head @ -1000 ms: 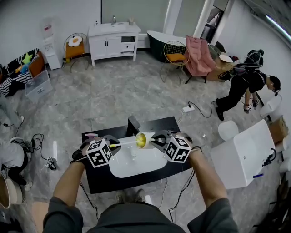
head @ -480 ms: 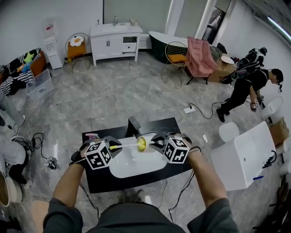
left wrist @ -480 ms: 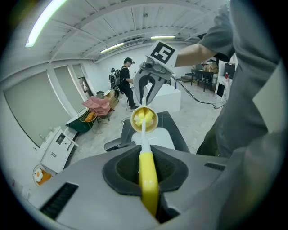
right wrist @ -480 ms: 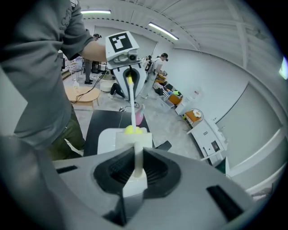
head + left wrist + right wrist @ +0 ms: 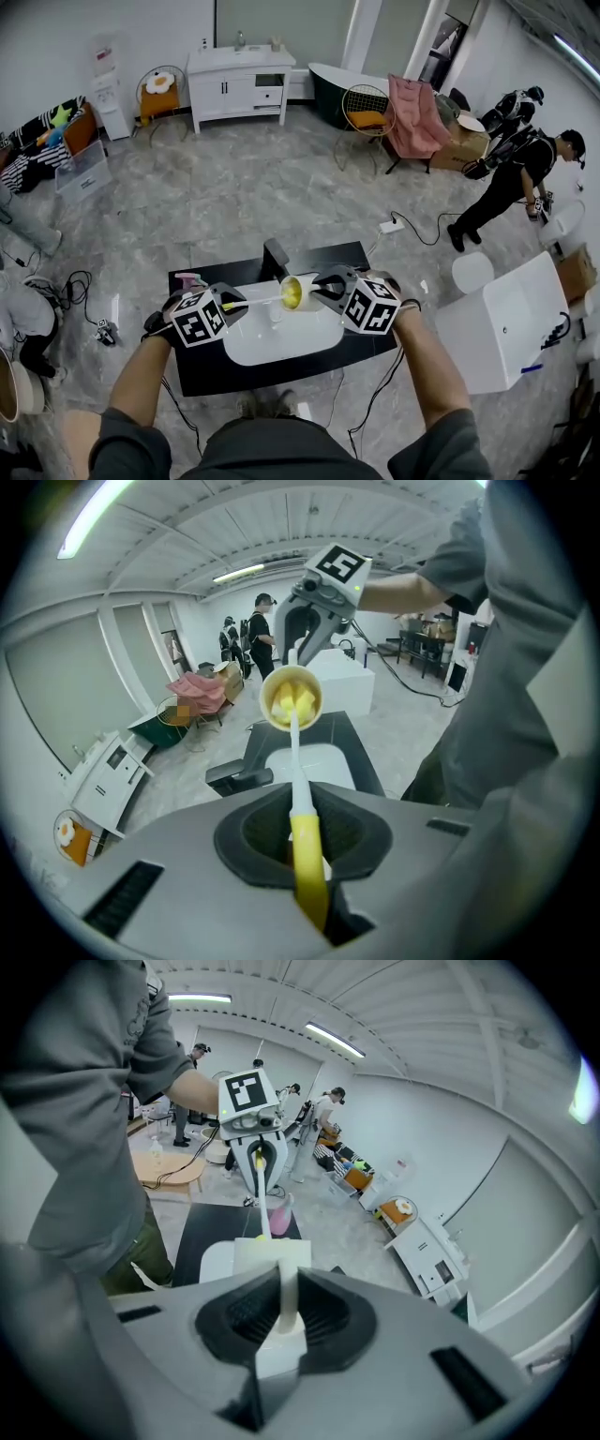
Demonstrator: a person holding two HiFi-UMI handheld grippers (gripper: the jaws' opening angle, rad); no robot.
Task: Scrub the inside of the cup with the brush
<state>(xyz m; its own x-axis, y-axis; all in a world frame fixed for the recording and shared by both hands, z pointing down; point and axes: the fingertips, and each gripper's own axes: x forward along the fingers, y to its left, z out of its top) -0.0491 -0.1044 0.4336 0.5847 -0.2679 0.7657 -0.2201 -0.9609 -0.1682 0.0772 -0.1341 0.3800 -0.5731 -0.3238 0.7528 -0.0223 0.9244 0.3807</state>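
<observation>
The cup (image 5: 292, 292) is up in the air over the white tray (image 5: 281, 345) on the black bench (image 5: 211, 375). It lies on its side with its mouth turned to the left. The right tongs (image 5: 286, 1283) are pinched on the cup from behind and hold it there. The brush (image 5: 293, 752) pokes into the cup, and its yellow sponge head (image 5: 286, 703) sits inside the cup's mouth. The left tongs (image 5: 300, 794) squeeze tight on the brush's yellow handle, and the white stem runs from them to the cup. The two tongs face each other, near together, above the tray. A pink bottle (image 5: 187, 279) stands at the bench's far left corner. Far off to the right, a person in black (image 5: 511, 178) stands on the grey floor (image 5: 234, 206).
</observation>
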